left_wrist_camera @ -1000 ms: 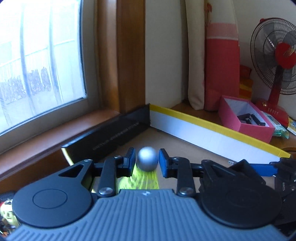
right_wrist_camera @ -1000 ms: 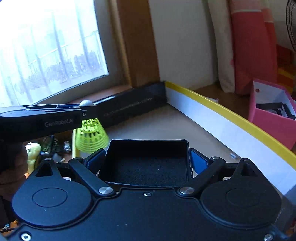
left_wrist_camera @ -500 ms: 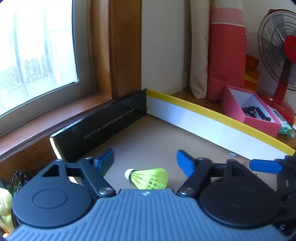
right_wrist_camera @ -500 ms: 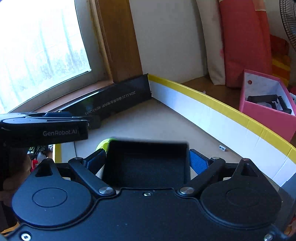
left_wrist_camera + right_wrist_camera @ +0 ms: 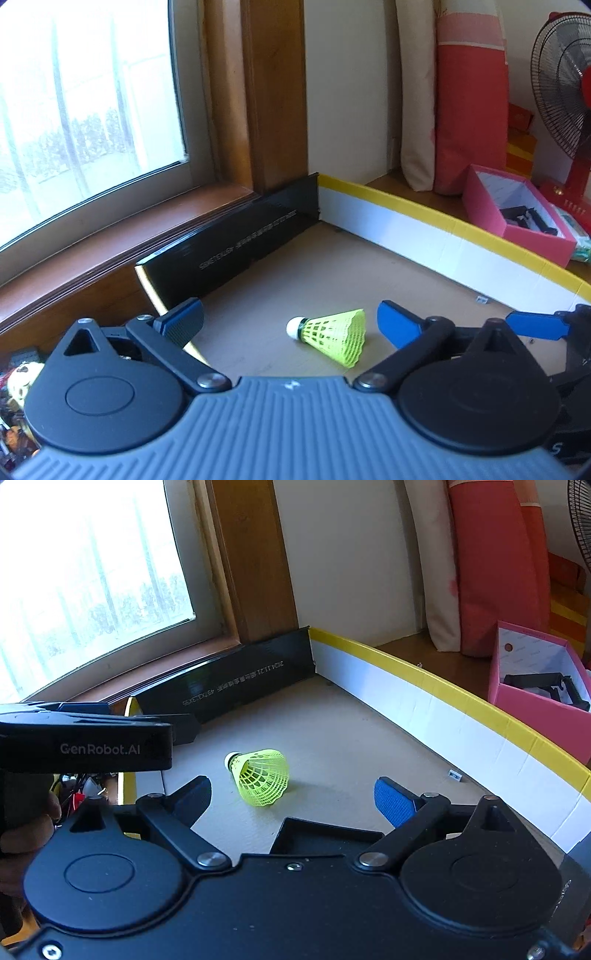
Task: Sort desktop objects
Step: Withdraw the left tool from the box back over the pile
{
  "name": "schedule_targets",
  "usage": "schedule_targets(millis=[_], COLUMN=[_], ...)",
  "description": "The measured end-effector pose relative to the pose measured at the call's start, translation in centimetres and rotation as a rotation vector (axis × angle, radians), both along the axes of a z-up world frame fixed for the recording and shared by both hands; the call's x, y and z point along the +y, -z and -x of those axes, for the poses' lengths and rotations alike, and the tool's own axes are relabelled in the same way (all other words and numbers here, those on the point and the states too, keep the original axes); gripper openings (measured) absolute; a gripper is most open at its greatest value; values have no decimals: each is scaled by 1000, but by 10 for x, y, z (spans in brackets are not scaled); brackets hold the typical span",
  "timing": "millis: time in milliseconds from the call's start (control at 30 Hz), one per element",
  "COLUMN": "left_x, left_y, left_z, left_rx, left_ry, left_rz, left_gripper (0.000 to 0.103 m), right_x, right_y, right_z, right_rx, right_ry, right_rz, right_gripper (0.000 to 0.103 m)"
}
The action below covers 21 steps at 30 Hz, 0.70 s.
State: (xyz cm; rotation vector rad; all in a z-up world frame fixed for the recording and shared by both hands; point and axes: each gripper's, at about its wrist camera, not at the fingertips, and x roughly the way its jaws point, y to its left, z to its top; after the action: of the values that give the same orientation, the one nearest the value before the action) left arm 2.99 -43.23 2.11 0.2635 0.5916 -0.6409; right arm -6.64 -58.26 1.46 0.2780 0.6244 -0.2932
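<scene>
Sunlit window (image 5: 85,110) and wooden frame fill the view beyond both sets of jaws, with a white wall, a rolled red and cream mat (image 5: 465,103) and a red fan (image 5: 569,92) off to the right. Ahead of you lies a big cardboard tray (image 5: 351,731) with a brown floor, its far side a black wall (image 5: 236,243) and its right side a white wall capped in yellow (image 5: 424,229). Past that white wall sits a pink box (image 5: 517,218) with dark parts in it.

Your left gripper (image 5: 290,323) stands with its jaws spread wide and nothing between them; the yellow shuttlecock (image 5: 332,334) lies on its side on the tray floor just past the tips, nearer the right jaw, white cork pointing left. Your right gripper (image 5: 291,797) also has its jaws wide apart; a small black tray (image 5: 325,840) shows low between them, free of both pads, and whether it rests on the floor you cannot tell. From there the shuttlecock lies just ahead, toward the left jaw.

The shuttlecock looks settled in the tray, so judge that item sorted. Draw each gripper straight back and up, keeping the jaws wide, so no pad clips the light mesh skirt and rolls it. Then check the black tray sits flat before you move on.
</scene>
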Motion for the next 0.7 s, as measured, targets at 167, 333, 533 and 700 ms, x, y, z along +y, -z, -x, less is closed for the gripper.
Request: schedule_targets(millis=[167,333,533,700], left_x=[8,20,35,45], left_y=[-2,-7,-11,-10], left_z=[6,12,21,23], left_rx=[3,-7,-17,3], left_ry=[-38,-81,-135,-180], left_rz=[-8,-15,-1,-2], left_gripper=[103,103,103,103], right_x=[5,9,15,21], right_y=[-1,-2,1,-2], right_z=[3,4,2,4], right_rx=[-2,-11,1,-4], right_ry=[-19,-52,-84,-104], right_rz=[-2,-7,0,25], right_gripper=[96,96,97,98])
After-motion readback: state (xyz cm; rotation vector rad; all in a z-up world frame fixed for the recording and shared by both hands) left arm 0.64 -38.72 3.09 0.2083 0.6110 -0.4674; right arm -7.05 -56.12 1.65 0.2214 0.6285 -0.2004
